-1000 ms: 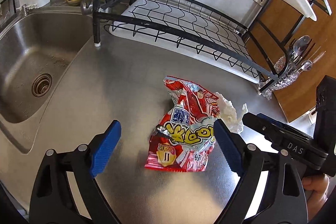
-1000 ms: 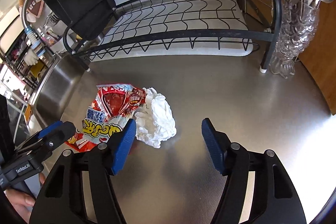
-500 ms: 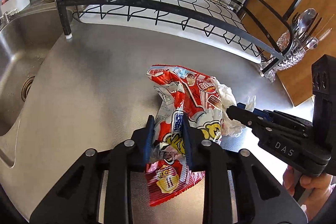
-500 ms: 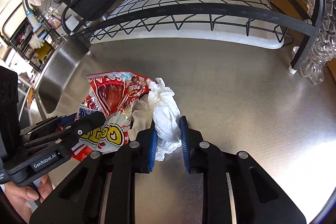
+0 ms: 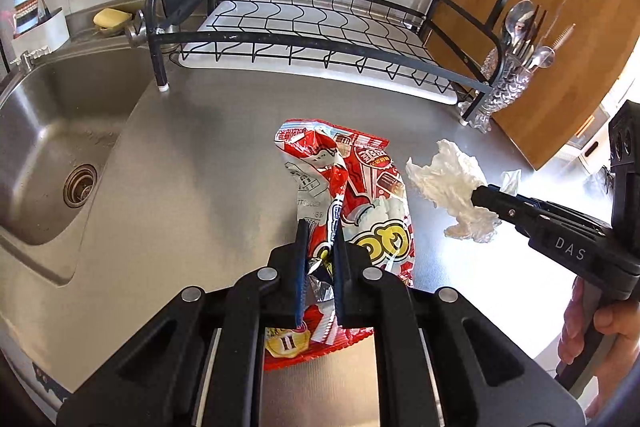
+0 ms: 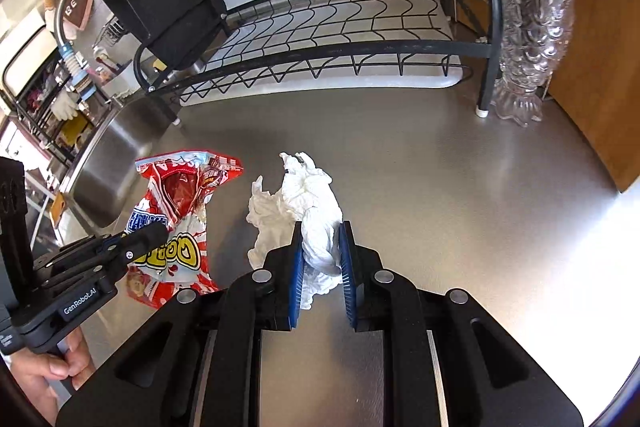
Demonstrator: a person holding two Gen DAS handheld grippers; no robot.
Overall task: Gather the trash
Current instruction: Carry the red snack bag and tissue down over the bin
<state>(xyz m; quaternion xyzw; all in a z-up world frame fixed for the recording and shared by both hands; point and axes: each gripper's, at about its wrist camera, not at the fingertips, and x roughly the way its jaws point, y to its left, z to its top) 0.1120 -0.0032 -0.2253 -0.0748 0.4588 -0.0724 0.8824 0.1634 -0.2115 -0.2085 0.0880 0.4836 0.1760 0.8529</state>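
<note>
Two claws each pinch one scrap: left claw [image 5: 319, 235] the red snack wrapper [image 5: 352, 195], right claw [image 6: 320, 247] the crumpled tissue [image 6: 308, 203], both gripped low for lifting off the steel bench [image 6: 460, 187].

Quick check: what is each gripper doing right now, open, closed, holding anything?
Left gripper: just closed, pinching the red snack wrapper.
Right gripper: just closed, clamped on the crumpled white tissue.

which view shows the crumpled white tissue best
The right wrist view: the crumpled white tissue sits centre frame, pinched in the right tool. The left wrist view shows it off to the side, partly hidden by that tool's tip.
</note>
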